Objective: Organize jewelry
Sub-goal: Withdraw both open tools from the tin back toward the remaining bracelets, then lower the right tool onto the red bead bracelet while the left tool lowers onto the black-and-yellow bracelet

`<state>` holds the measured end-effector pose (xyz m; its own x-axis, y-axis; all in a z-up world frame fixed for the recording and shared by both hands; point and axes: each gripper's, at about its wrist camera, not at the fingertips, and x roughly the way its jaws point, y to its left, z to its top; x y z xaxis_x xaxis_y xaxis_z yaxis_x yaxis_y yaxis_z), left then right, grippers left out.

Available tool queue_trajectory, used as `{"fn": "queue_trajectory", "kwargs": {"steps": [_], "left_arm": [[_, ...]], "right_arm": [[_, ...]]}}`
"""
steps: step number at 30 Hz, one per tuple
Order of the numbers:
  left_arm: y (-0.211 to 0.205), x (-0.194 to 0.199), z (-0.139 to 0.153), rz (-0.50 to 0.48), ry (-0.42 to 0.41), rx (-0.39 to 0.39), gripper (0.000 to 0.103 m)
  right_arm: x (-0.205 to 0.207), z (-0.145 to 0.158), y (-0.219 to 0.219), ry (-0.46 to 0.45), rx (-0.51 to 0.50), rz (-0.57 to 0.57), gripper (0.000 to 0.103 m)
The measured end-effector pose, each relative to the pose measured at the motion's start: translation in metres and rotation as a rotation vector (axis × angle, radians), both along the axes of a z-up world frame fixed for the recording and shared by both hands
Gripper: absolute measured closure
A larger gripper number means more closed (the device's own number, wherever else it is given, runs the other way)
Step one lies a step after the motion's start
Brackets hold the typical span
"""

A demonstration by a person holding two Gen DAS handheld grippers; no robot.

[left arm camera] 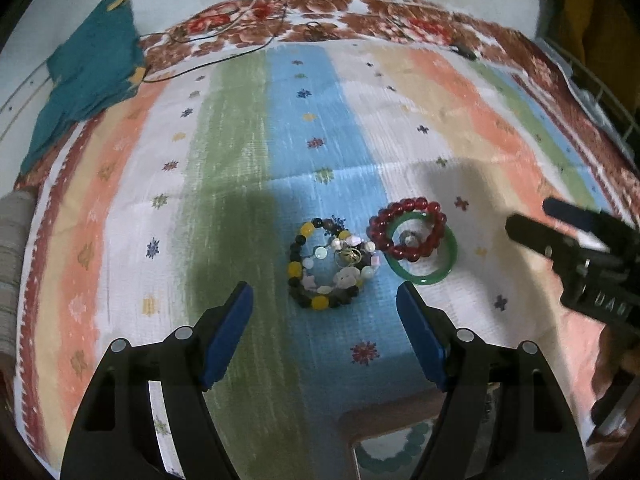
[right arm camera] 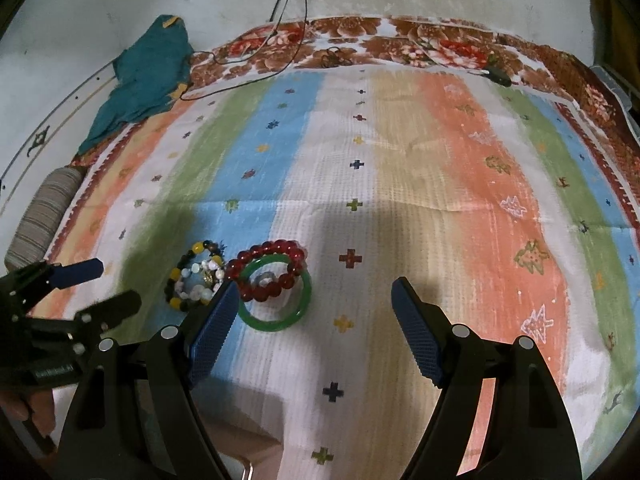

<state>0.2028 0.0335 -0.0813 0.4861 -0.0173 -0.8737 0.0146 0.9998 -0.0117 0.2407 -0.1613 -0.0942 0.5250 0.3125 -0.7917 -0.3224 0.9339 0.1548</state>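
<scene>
A pile of jewelry lies on a striped cloth (left arm camera: 240, 140). A black-and-yellow bead bracelet (left arm camera: 298, 254) rings pale beads and a gold piece (left arm camera: 348, 256). Right of it a red bead bracelet (left arm camera: 408, 228) lies over a green bangle (left arm camera: 434, 276), with a small ring (left arm camera: 409, 237) inside. My left gripper (left arm camera: 324, 300) is open, just before the beaded pile. My right gripper (right arm camera: 312, 296) is open and empty, its left finger beside the green bangle (right arm camera: 276, 324) and red bracelet (right arm camera: 268, 276). A box with a green bead bracelet (left arm camera: 392, 456) sits below the left gripper.
A teal cloth (left arm camera: 88, 76) lies at the far left corner, with thin cables (left arm camera: 224, 32) along the far edge. A grey striped roll (right arm camera: 44, 216) sits at the left edge. The right gripper shows in the left wrist view (left arm camera: 536, 220), the left gripper in the right wrist view (right arm camera: 112, 284).
</scene>
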Motion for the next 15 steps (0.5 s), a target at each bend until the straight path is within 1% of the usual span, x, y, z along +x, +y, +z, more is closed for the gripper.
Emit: {"fn": "queue_trajectory", "kwargs": {"steps": [7,15], "left_arm": [[-0.008,0.006,-0.011,-0.038,0.035,0.022,0.029],[-0.023,0.012,-0.026,-0.098,0.066,0.073,0.029]], "right_arm": [[0.016,-0.011,0.007,0.032,0.003,0.009,0.025],[0.035,-0.027,0.018,0.076,0.009,0.011,0.025]]}}
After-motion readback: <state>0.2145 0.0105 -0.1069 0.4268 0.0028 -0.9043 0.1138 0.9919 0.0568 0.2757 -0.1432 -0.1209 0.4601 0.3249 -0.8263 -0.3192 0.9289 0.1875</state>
